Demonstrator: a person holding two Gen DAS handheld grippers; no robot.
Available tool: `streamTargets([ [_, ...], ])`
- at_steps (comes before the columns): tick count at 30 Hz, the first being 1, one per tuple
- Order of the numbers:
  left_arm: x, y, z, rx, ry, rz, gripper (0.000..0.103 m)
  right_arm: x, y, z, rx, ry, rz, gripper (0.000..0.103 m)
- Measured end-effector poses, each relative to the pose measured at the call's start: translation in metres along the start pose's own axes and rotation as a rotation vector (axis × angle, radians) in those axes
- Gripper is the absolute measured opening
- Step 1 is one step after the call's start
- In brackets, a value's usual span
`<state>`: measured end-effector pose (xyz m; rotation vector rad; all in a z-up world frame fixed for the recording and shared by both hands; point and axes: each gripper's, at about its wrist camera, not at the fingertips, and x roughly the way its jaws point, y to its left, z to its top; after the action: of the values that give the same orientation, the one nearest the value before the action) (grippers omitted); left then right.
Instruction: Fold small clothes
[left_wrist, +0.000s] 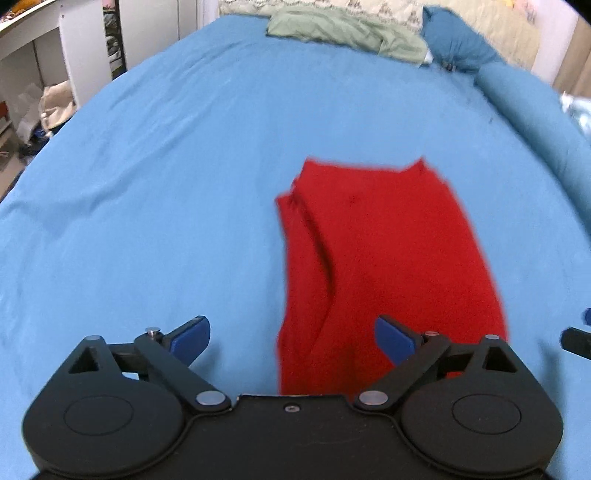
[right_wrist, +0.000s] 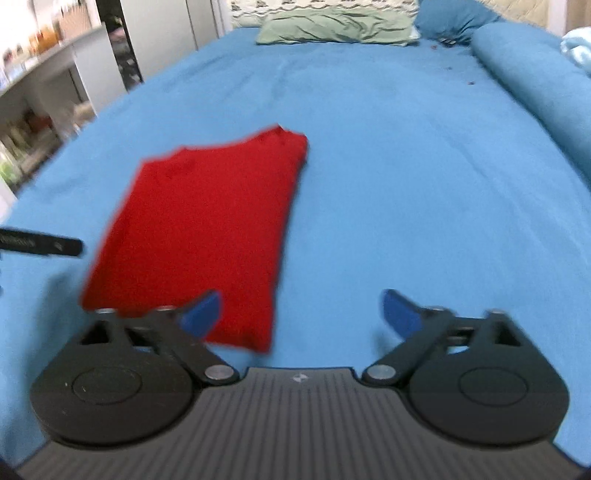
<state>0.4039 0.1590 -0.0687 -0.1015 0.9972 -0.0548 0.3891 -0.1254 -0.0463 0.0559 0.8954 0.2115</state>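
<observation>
A red garment (left_wrist: 388, 258) lies folded lengthwise into a long strip on the blue bed sheet (left_wrist: 166, 184). It also shows in the right wrist view (right_wrist: 207, 229). My left gripper (left_wrist: 291, 339) is open and empty, above the garment's near left edge. My right gripper (right_wrist: 303, 314) is open and empty, over bare sheet just right of the garment's near end. The tip of the left gripper (right_wrist: 40, 243) shows at the left edge of the right wrist view. Both views are blurred.
A green pillow (left_wrist: 343, 33) and a blue pillow (left_wrist: 458, 40) lie at the bed's far end. A rolled blue blanket (left_wrist: 535, 122) runs along the right side. White shelving and clutter (left_wrist: 44, 92) stand left of the bed.
</observation>
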Motion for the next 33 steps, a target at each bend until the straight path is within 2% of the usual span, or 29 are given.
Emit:
streamTargets([
  [4,0.008,-0.005,0.03,0.016,0.0,-0.022,0.1,0.011,-0.008,0.047,0.072,0.028,0.125,0.103],
  [10,0.038,0.003,0.046,0.016,0.015,-0.084,0.1,0.067,-0.013,0.078,0.137,0.111,0.176,0.103],
  [15,0.073,0.017,0.042,-0.014,0.075,-0.197,0.099,0.11,-0.017,0.07,0.189,0.185,0.231,0.103],
  [21,0.099,0.019,0.041,-0.026,0.124,-0.259,0.085,0.132,-0.027,0.058,0.3,0.201,0.271,0.103],
  [24,0.107,0.018,0.042,-0.037,0.142,-0.292,0.074,0.141,-0.027,0.057,0.305,0.216,0.28,0.092],
  [29,0.118,0.018,0.041,-0.067,0.137,-0.32,0.069,0.154,-0.021,0.059,0.28,0.237,0.306,0.085],
  [31,0.119,0.018,0.043,-0.085,0.137,-0.33,0.052,0.158,-0.019,0.06,0.279,0.251,0.319,0.071],
  [32,0.117,0.019,0.042,-0.092,0.136,-0.333,0.047,0.159,-0.017,0.061,0.276,0.255,0.328,0.067],
  [33,0.115,0.019,0.043,-0.095,0.133,-0.33,0.039,0.159,-0.015,0.062,0.265,0.253,0.328,0.056],
])
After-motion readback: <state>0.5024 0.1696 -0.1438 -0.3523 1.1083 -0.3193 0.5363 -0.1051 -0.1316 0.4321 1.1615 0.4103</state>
